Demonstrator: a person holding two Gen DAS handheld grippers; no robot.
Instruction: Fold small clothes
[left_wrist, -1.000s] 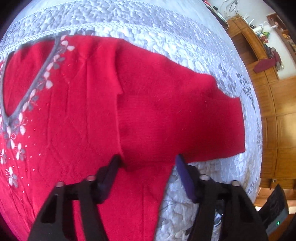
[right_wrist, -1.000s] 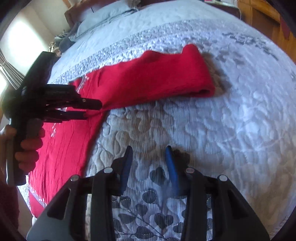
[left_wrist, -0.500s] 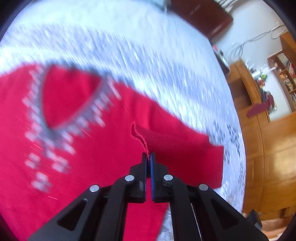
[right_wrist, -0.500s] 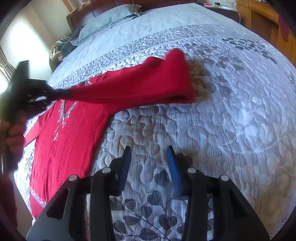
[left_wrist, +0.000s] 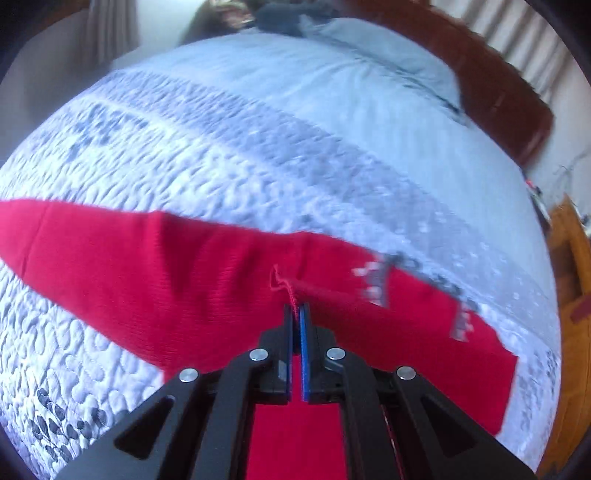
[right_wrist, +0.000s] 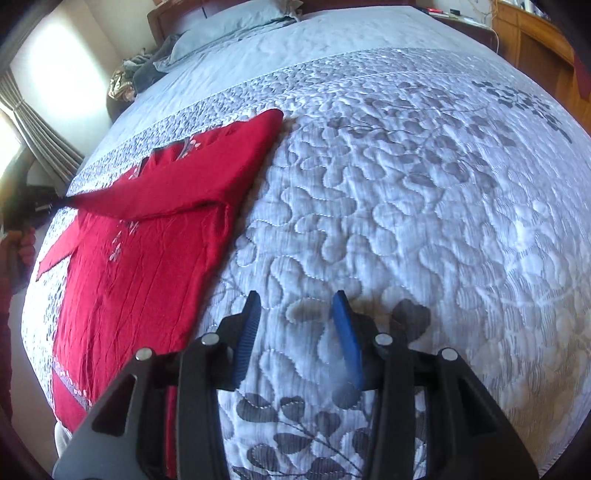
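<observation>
the left gripper (left_wrist: 295, 308) had its fingers pinched on an edge of the red sweater (right_wrist: 147, 236), a sleeve drawn across its body on the bed's quilt (right_wrist: 406, 184). the right gripper (right_wrist: 295, 306) hovered beside it, fingers spread, nothing between.

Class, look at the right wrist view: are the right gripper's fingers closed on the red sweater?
No: the right gripper hangs open over bare quilt, beside the red sweater.
</observation>
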